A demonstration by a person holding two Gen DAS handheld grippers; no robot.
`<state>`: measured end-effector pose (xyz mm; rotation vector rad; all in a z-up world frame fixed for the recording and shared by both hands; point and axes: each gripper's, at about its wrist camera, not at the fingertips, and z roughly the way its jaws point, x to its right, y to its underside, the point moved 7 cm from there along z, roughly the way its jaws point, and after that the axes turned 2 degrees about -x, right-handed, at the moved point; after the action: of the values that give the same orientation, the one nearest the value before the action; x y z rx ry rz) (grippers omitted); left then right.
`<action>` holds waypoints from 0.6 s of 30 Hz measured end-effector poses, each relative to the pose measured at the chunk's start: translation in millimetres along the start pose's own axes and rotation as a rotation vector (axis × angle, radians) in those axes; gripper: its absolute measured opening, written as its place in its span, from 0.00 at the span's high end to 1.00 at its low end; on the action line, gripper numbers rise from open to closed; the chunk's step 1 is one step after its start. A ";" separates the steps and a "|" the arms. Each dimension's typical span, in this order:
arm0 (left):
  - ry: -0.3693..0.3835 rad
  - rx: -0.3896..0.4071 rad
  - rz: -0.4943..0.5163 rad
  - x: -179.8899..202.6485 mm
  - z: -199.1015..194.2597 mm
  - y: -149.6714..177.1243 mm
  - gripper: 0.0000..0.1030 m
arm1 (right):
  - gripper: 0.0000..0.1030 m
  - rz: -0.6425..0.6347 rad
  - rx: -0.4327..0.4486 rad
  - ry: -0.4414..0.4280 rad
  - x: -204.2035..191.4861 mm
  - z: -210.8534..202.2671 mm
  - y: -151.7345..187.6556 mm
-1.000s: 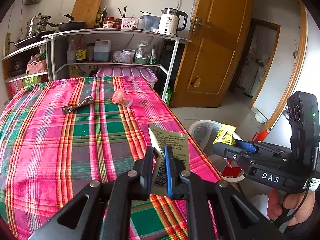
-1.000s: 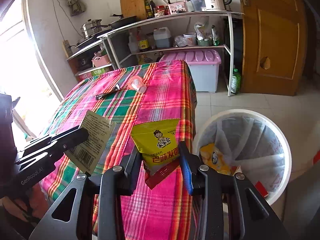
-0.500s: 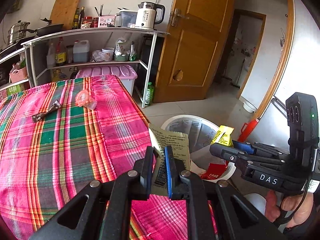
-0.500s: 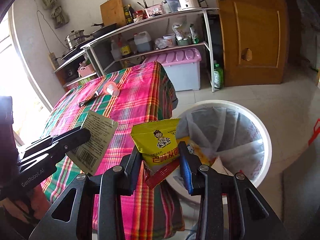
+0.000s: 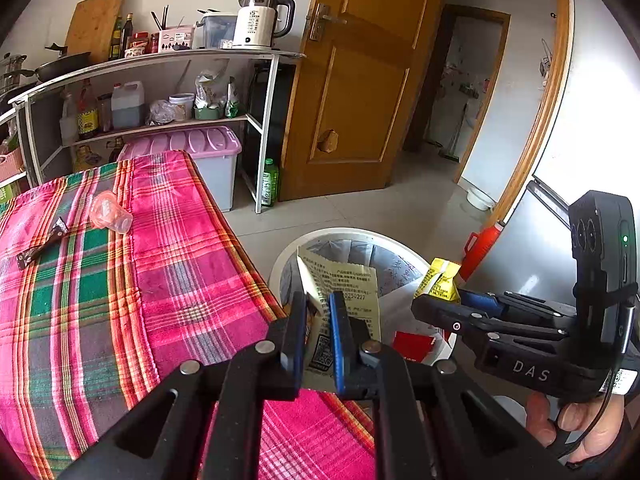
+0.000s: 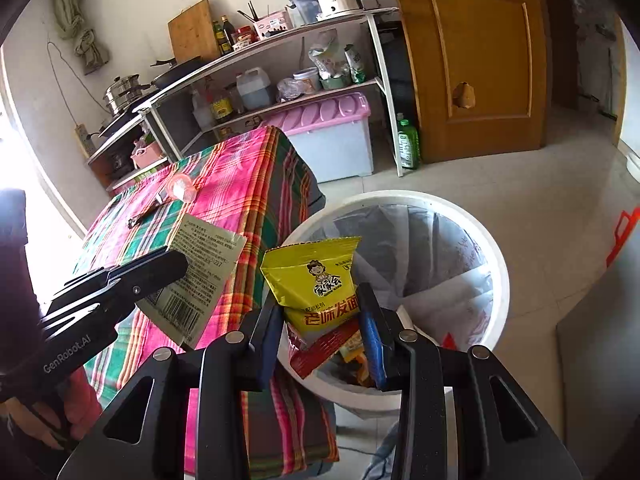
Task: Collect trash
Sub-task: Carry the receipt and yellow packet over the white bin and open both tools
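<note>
My left gripper is shut on a pale green printed packet, held at the table's corner beside the white trash bin. In the right wrist view that same packet sticks out of the left gripper. My right gripper is shut on a yellow and red snack bag, held over the rim of the lined bin, which holds some wrappers. On the plaid tablecloth lie a crumpled pink plastic cup and a dark wrapper.
A white metal shelf with a kettle, bottles and a pink-lidded storage box stands behind the table. A wooden door is ajar to the right. A red object leans by the wall near the bin.
Both grippers have swung to the right, off the table and toward the bin, still holding their packets. The bin now sits right under the yellow bag.
</note>
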<state>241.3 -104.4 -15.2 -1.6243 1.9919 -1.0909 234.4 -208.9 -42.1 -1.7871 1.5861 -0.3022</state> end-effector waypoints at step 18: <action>0.045 -0.107 0.004 22.8 53.6 5.7 0.88 | 0.63 0.082 -0.054 0.060 48.5 24.3 7.5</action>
<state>267.7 -143.9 -49.5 -1.6614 2.1152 -1.0444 253.8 -245.6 -77.8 -1.7630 1.7193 -0.2796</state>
